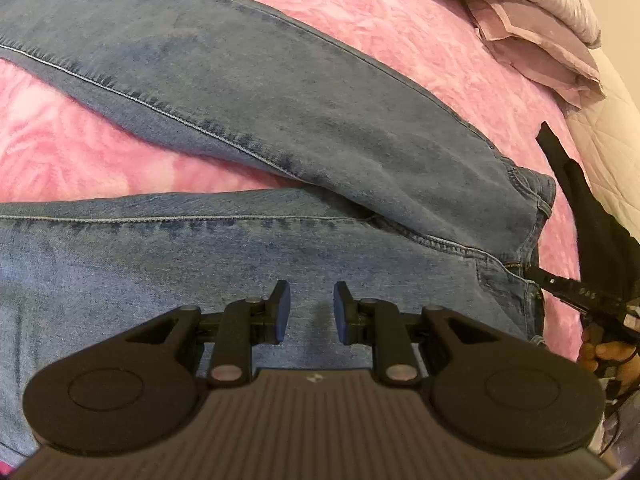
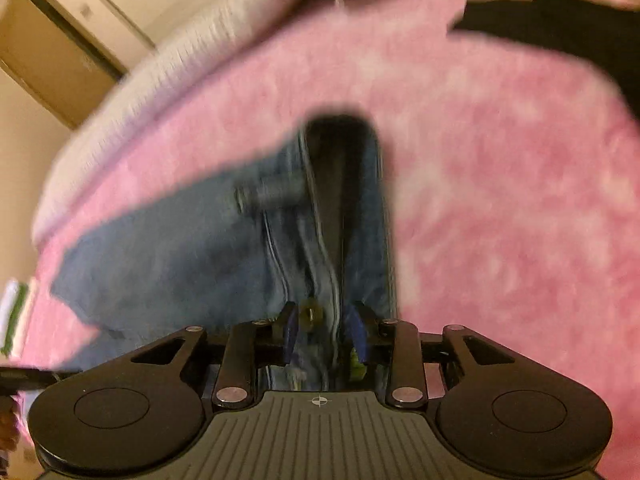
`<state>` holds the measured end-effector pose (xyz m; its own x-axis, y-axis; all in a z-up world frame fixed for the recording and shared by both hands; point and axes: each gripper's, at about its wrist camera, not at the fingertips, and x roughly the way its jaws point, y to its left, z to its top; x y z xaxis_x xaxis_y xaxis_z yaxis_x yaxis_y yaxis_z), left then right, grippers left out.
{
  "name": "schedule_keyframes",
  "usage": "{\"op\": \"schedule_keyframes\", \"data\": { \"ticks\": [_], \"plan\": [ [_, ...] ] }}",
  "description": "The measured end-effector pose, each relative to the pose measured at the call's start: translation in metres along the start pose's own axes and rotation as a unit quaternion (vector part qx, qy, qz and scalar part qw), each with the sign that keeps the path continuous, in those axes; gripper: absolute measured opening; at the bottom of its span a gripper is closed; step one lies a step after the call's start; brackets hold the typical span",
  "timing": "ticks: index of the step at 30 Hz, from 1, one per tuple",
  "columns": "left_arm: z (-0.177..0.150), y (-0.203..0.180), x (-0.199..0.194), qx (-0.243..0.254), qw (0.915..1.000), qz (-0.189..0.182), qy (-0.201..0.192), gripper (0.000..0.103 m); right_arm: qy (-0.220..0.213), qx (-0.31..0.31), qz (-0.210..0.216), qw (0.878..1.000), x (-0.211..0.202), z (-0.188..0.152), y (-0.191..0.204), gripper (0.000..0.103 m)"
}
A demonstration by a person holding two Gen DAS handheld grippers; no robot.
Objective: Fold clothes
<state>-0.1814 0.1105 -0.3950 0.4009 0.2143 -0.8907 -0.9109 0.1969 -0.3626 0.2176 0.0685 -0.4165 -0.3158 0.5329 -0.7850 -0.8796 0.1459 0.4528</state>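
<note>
With faded blue denim jeans (image 1: 280,128) spread on the pink rose-patterned blanket (image 1: 400,12), the right gripper (image 2: 325,334) pinches their waistband while the left gripper (image 1: 308,312) hovers spread over a leg, so the lengthwise fold looks just begun and next calls for carrying the waistband across.

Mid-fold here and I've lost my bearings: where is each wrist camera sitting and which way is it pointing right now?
Left wrist: above the near leg of the jeans, looking forward across both legs over the pink blanket; the open left gripper shows, plus the right gripper and a hand at the waistband.
Right wrist: low at the waistband, blurred, facing along the jeans; the right gripper has denim between its fingers.
Shared: jeans, pink blanket, right gripper.
</note>
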Motion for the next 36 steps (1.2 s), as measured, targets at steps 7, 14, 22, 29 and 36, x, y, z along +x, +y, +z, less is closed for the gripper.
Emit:
{"op": "schedule_keyframes", "data": {
  "ticks": [7, 14, 22, 29, 36],
  "plan": [
    [0.007, 0.004, 0.0, -0.014, 0.9999, -0.006, 0.003, 0.018, 0.047, 0.042, -0.045, 0.997, -0.018, -0.012, -0.004, 0.003],
    [0.032, 0.0, 0.008, -0.01, 0.9997, -0.022, -0.004, 0.018, -0.023, 0.069, -0.005, 0.997, -0.027, 0.037, -0.017, 0.018],
    [0.058, 0.003, 0.017, 0.002, 0.9995, -0.031, -0.008, 0.018, -0.041, 0.06, 0.011, 0.997, 0.031, 0.097, -0.021, 0.002],
    [0.068, 0.013, 0.029, 0.003, 0.9998, -0.017, -0.002, 0.018, -0.027, 0.016, -0.087, 0.996, 0.066, 0.096, -0.021, 0.001],
    [0.067, 0.004, 0.023, 0.017, 0.9995, -0.027, 0.003, 0.018, -0.011, 0.096, -0.045, 0.994, 0.02, 0.082, -0.024, 0.024]
  ]
}}
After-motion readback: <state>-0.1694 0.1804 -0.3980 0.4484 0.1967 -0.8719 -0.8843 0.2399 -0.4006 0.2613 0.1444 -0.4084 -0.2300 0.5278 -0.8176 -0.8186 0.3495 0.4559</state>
